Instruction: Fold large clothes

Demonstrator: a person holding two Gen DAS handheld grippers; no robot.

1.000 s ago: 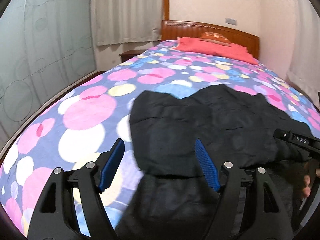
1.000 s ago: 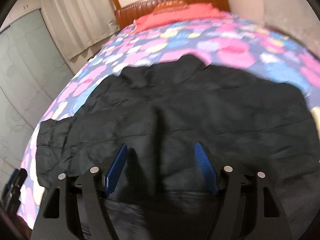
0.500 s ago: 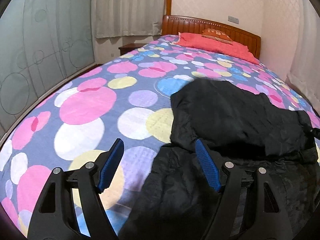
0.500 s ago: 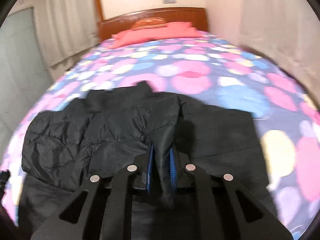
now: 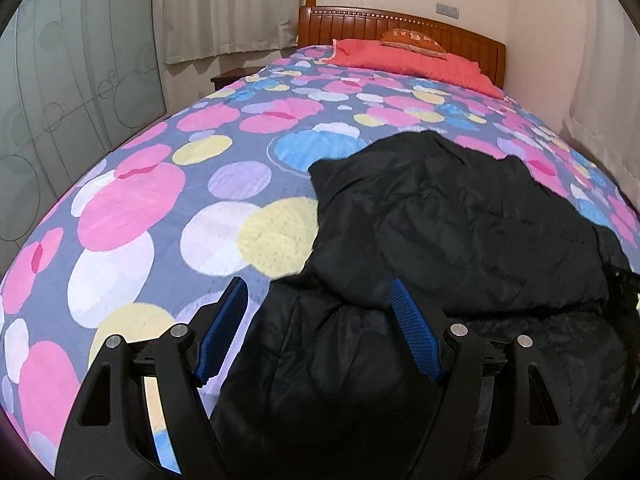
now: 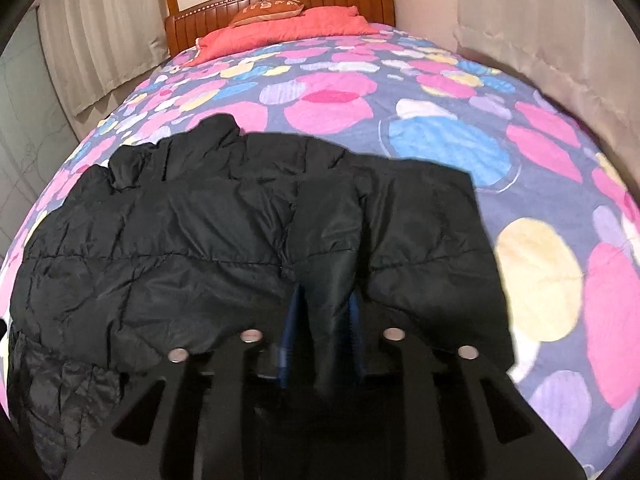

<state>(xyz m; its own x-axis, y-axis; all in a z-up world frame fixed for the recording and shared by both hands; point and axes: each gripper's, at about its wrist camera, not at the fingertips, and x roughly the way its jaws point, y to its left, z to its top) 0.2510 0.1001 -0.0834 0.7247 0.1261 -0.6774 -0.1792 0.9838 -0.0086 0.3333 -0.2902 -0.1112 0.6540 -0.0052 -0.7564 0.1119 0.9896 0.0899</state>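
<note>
The bed (image 5: 168,216) carried the black jacket (image 6: 224,240), half folded near its foot. I judged it puffy, light and slippery, best gripped at seams or hem. My right gripper (image 6: 322,320) was loosening, a fold still between its fingers; my left gripper (image 5: 320,320) stood released over the jacket's edge.

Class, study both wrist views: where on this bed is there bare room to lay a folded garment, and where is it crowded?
Free: the spotted bedspread between the black jacket and the glass panels, and the stretch from the jacket's collar up to the red pillow. Crowded: the near end, where the jacket spreads under the left gripper and a fold sits between the opening jaws of the right gripper.
</note>
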